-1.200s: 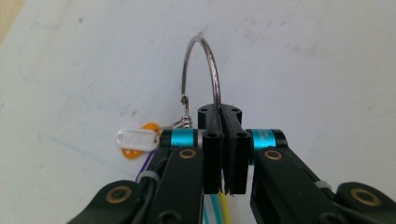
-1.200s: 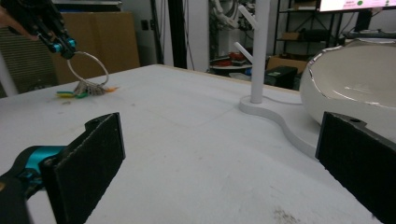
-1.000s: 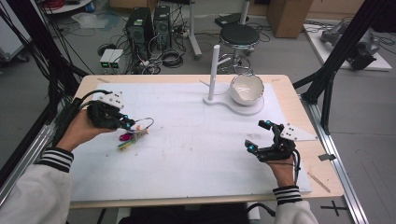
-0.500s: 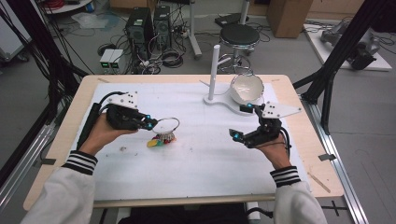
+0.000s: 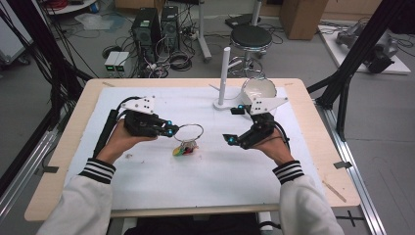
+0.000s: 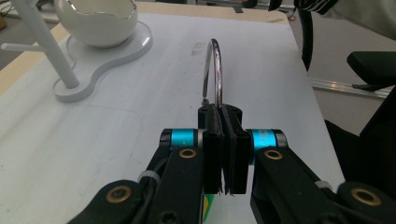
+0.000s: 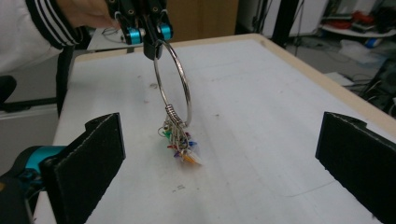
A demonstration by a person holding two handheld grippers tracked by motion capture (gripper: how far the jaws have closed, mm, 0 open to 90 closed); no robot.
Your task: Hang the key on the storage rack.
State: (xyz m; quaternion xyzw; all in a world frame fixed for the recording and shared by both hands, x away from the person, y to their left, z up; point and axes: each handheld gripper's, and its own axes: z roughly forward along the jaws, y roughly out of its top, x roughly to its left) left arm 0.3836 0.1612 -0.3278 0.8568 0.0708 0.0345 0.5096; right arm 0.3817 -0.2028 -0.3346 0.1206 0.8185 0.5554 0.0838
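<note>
A large metal ring (image 5: 201,130) carries a bunch of small coloured tags (image 5: 183,149) that rest on the white mat (image 5: 205,186). My left gripper (image 5: 171,130) is shut on the ring's left edge and holds it nearly upright. In the left gripper view the ring (image 6: 217,60) rises from the closed pads of the left gripper (image 6: 223,121). My right gripper (image 5: 234,124) stands open just right of the ring, off the mat, and faces it. In the right gripper view the ring (image 7: 187,93) and tags (image 7: 183,150) hang between its wide jaws, untouched, with the left gripper (image 7: 148,39) behind.
A white stand with an upright post (image 5: 224,73) and a white bowl (image 5: 258,90) sits at the mat's far edge, close behind my right hand. The wooden table edge (image 5: 323,142) runs along the right. A stool, computers and cables are on the floor beyond.
My left gripper has carried the ring rightward toward the mat's centre. My right gripper has risen and moved from the front right toward the ring.
</note>
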